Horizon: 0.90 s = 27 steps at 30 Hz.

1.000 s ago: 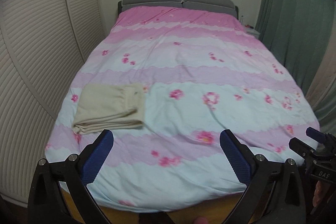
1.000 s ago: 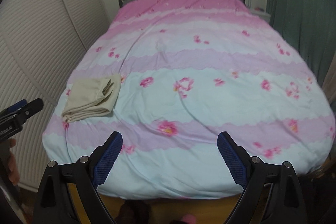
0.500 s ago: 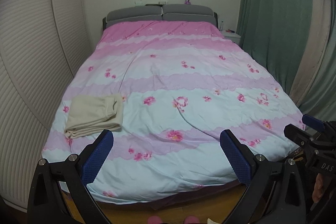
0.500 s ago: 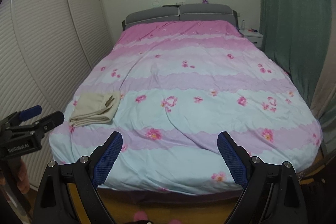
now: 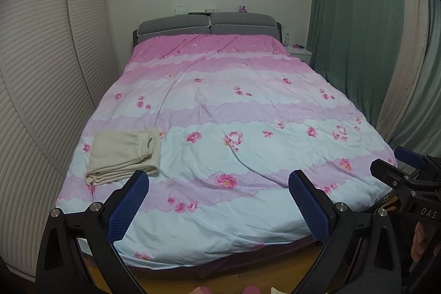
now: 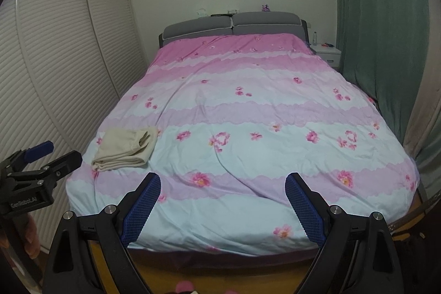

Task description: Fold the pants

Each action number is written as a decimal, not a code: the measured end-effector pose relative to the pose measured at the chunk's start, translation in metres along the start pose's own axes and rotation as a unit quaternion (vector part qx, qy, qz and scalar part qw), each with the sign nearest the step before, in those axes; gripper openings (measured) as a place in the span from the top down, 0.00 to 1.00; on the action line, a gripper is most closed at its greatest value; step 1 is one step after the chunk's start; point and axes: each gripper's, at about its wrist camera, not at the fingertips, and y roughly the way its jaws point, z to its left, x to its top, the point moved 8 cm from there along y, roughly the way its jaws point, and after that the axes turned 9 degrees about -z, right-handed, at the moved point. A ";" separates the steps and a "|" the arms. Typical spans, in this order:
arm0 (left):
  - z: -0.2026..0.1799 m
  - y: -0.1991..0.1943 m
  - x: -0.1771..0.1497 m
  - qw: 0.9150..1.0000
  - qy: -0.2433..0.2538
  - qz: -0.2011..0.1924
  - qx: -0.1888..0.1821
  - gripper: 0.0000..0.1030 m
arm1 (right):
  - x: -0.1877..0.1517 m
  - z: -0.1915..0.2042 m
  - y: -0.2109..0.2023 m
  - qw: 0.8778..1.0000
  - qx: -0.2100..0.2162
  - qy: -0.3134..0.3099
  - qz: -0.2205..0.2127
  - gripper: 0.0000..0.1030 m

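The beige pants [image 5: 125, 152] lie folded in a flat stack on the near left part of the bed; they also show in the right wrist view [image 6: 126, 149]. My left gripper [image 5: 217, 185] is open and empty, held off the foot of the bed, short of the pants. My right gripper [image 6: 223, 186] is open and empty too, off the foot of the bed near its middle. Each gripper shows at the edge of the other's view: the right one [image 5: 397, 164], the left one [image 6: 53, 156].
The bed carries a pink and pale blue flowered duvet [image 5: 234, 106] and a grey headboard [image 5: 206, 25]. White louvred wardrobe doors [image 5: 41, 68] stand along the left. Green curtains [image 5: 355, 26] hang on the right, with a white nightstand [image 6: 328, 51] beside them. Wooden floor [image 5: 226, 283] lies below.
Both grippers have drawn back and risen away from the bed, so the whole bed and room now show. The folded pants have stayed in place. Both grippers stay open.
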 end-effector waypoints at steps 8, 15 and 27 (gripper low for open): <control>0.000 -0.005 -0.001 1.000 -0.006 0.000 0.002 0.00 | 0.001 0.001 -0.005 1.000 0.002 -0.004 -0.003 0.11; -0.004 -0.007 -0.002 1.000 -0.005 -0.002 -0.001 0.00 | 0.001 0.001 -0.005 1.000 0.002 -0.004 -0.002 0.11; -0.009 -0.009 -0.001 1.000 -0.004 -0.010 -0.003 0.00 | 0.000 -0.001 -0.006 1.000 0.001 -0.003 0.000 0.11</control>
